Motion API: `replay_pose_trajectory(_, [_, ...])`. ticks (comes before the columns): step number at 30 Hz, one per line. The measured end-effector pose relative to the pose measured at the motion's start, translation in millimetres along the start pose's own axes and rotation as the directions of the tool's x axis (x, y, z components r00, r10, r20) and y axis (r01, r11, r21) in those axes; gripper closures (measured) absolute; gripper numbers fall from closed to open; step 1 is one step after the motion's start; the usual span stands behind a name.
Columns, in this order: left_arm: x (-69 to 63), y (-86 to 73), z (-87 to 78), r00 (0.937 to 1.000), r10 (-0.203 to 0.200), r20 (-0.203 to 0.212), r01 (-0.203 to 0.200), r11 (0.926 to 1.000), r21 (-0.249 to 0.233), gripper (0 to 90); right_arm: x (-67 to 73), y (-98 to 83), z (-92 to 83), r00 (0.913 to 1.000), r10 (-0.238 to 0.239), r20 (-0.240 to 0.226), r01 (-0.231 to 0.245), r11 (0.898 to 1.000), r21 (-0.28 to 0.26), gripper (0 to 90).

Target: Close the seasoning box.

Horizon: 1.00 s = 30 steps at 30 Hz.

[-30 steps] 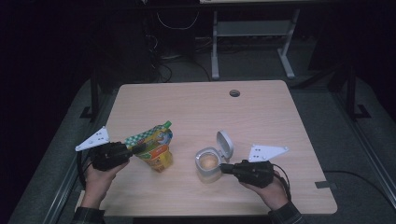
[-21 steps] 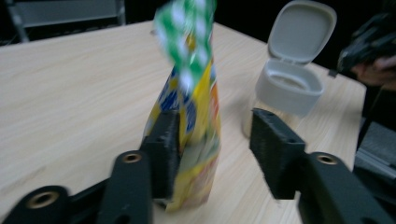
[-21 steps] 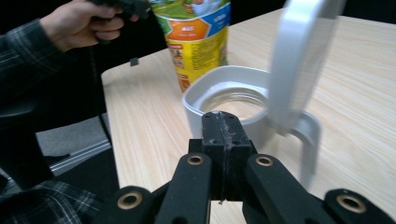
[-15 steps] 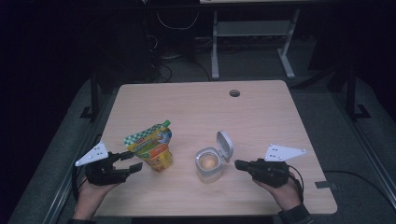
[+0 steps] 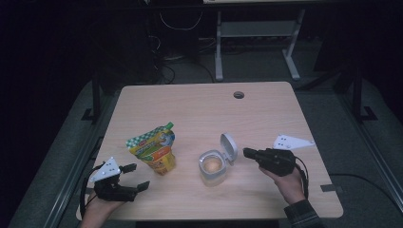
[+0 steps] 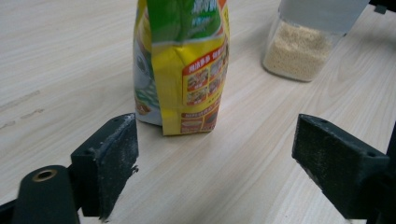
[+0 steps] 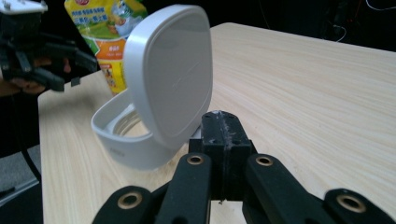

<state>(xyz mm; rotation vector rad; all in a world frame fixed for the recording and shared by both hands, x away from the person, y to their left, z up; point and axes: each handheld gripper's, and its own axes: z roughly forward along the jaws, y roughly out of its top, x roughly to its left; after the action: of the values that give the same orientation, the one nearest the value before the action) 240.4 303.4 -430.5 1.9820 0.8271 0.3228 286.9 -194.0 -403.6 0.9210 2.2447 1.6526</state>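
Observation:
A yellow-and-green stand-up pouch stands upright left of the table's middle. My left gripper sits low near the front left corner, a short way off the pouch. Its jaws have just been opening and stand wide apart with nothing between them; the pouch is beyond the left gripper. A clear container of pale grains has its white flip lid raised. My right gripper is shut and empty, its tip just right of the lid. In the right gripper view the right gripper rests close behind the lid.
The wooden table has a cable hole near its far edge. A desk frame and cables stand on the dark floor behind. The left gripper and the pouch show far off in the right gripper view.
My left gripper has come off the pouch, dropped toward the front left corner and opened its jaws. The right gripper has slid a little to the right, away from the container.

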Motion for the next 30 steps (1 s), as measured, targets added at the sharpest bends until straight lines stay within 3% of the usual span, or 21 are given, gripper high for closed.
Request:
replay_pose_trajectory(10, [-1.8, -2.3, 10.2, 0.9998, 0.013, 0.017, -0.013, 0.9996, 0.024, 12.4, 7.1, 11.8, 13.2, 0.9996, -0.02, -0.021, 0.019, 1.0, -0.017, 89.9])
replay_pose_trajectory(30, [-1.4, -2.7, 10.3, 0.9999, 0.014, 0.01, -0.014, 0.9996, 0.026, 13.0, 24.8, 17.4, 22.5, 0.9954, -0.057, -0.077, 0.056, 0.998, -0.016, 89.9])
